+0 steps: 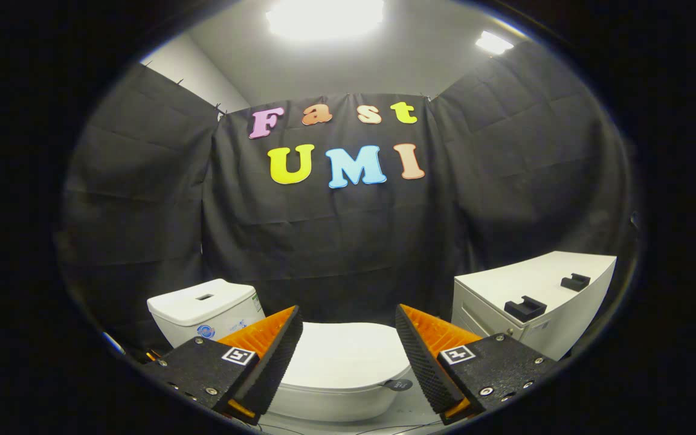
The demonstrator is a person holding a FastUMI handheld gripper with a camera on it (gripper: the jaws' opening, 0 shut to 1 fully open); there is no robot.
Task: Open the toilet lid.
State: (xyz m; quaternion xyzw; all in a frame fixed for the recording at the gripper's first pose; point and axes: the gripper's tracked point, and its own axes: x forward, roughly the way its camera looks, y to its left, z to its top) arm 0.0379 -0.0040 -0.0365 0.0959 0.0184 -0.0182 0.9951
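the gripper (pixel 348 338) hangs with its fingers spread wide and holding nothing, aimed so the closed toilet lid (pixel 342 353) lies flat just ahead between them, tank (pixel 203 305) beyond on the left, probably lined up to reach its front edge.

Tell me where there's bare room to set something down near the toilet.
The white cabinet has bare top in front of and behind its two black holders. The closed toilet lid, seen between the open tongs, is bare but must be lifted. The tank top is flat, broken only by its button slot. The gap between toilet and cabinet is tight.
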